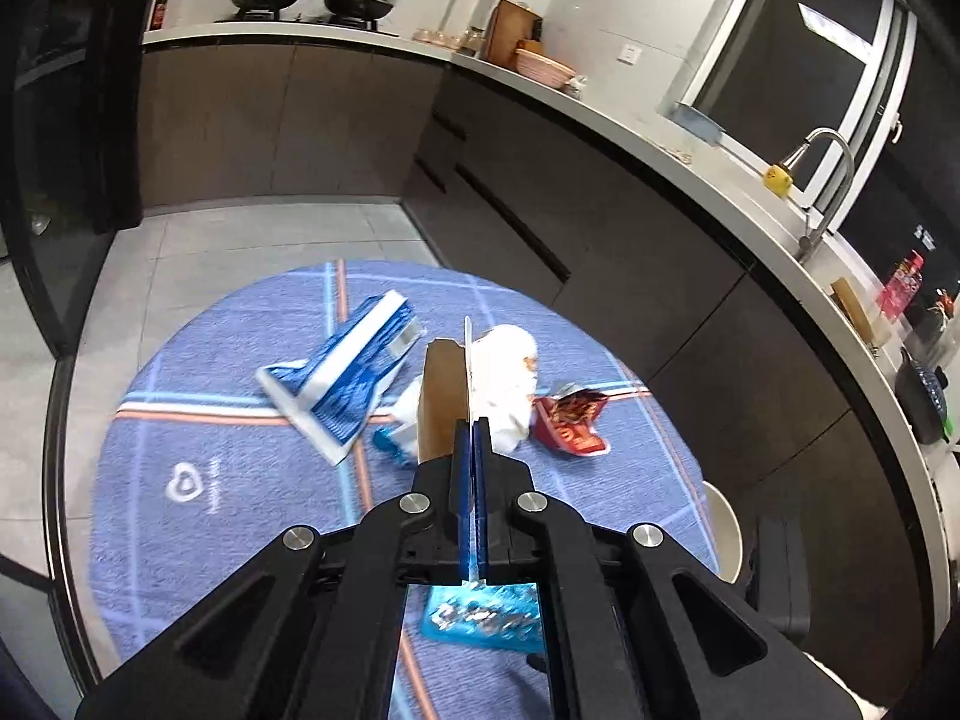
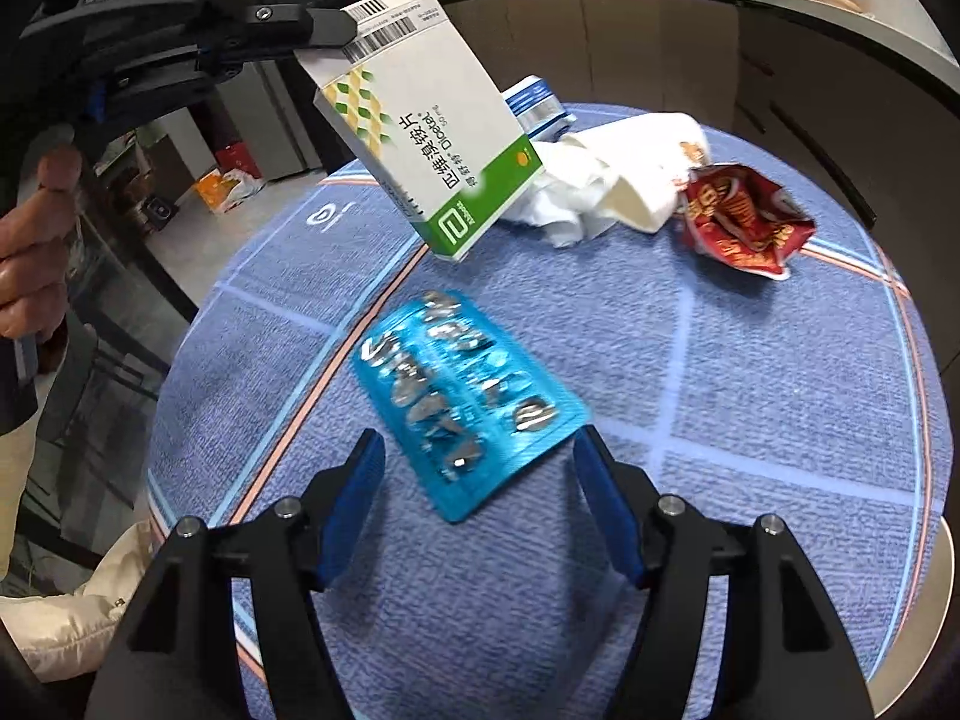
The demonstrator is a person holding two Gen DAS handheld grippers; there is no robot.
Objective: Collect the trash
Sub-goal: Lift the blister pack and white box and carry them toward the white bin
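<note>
Blue blister pack [image 2: 468, 396] lies flat on the round surface [image 2: 750, 372], just beyond the right gripper [image 2: 477, 483], fingers wide. Left gripper [image 2: 336, 30] pinches the medicine box [image 2: 420, 126] aloft. Next, I judge: lower and close on the pack's edge.

The right gripper [image 2: 474, 462] hangs with jaws apart over a crinkled blue foil blister pack [image 2: 462, 396] on the round blue rug [image 2: 720, 360]; the left gripper [image 2: 336, 27] pinches a green-and-white cardboard medicine box [image 2: 426, 138]
</note>
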